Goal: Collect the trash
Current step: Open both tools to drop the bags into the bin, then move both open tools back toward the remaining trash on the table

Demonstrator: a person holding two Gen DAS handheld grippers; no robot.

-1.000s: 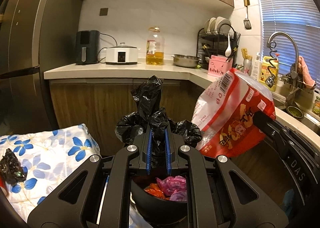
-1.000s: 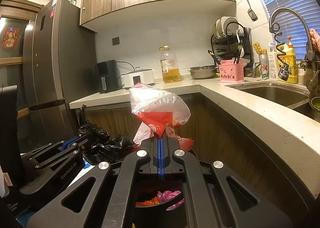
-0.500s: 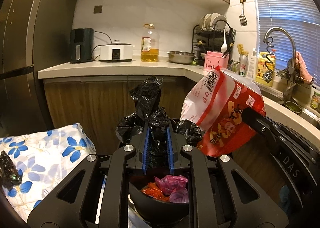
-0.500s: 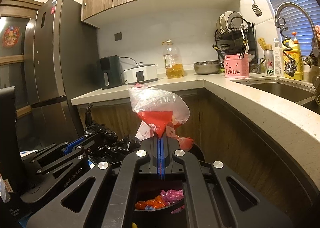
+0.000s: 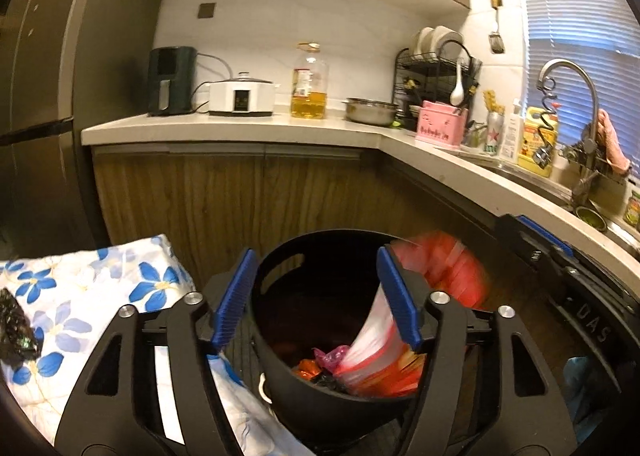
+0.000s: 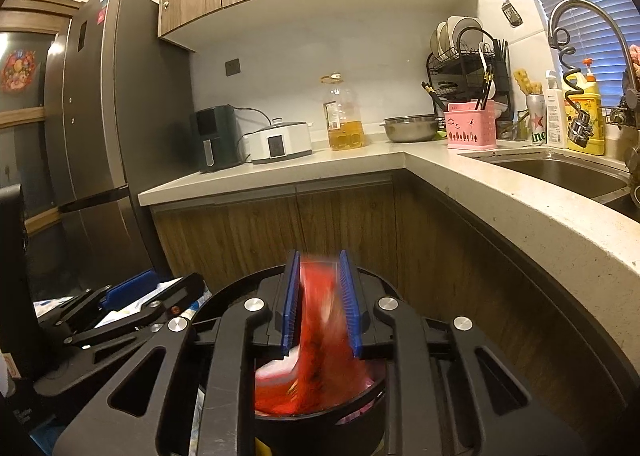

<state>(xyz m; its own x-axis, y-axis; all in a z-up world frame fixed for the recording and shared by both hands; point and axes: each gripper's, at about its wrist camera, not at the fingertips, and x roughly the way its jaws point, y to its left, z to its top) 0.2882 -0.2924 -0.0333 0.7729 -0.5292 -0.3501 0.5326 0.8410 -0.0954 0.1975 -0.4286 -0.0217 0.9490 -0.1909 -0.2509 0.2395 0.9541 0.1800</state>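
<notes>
My left gripper [image 5: 317, 296] hangs over a black bin [image 5: 280, 256], its jaws opening wide with nothing between the blue pads. A red and white snack bag [image 5: 376, 360] drops, blurred, into the bin onto pink and orange wrappers [image 5: 320, 360]. The black bag is out of sight. In the right wrist view my right gripper [image 6: 319, 304] is also opening above the bin [image 6: 236, 288]. The blurred red bag [image 6: 320, 356] slides down between and below its pads, which no longer pinch it. Each gripper shows in the other's view, the right gripper [image 5: 536, 240] and the left gripper [image 6: 160, 292].
A blue-flowered cloth [image 5: 80, 296] lies left of the bin with a crumpled dark scrap [image 5: 14, 330] on it. Wooden cabinet fronts [image 5: 240, 208] stand close behind. The counter [image 6: 520, 208] with its sink [image 6: 560, 176] curves along the right. A fridge [image 6: 100, 136] stands at the left.
The left jaws have spread and the black bag they pinched is gone from between them. The right jaws have parted and the red snack bag is falling into the bin.
</notes>
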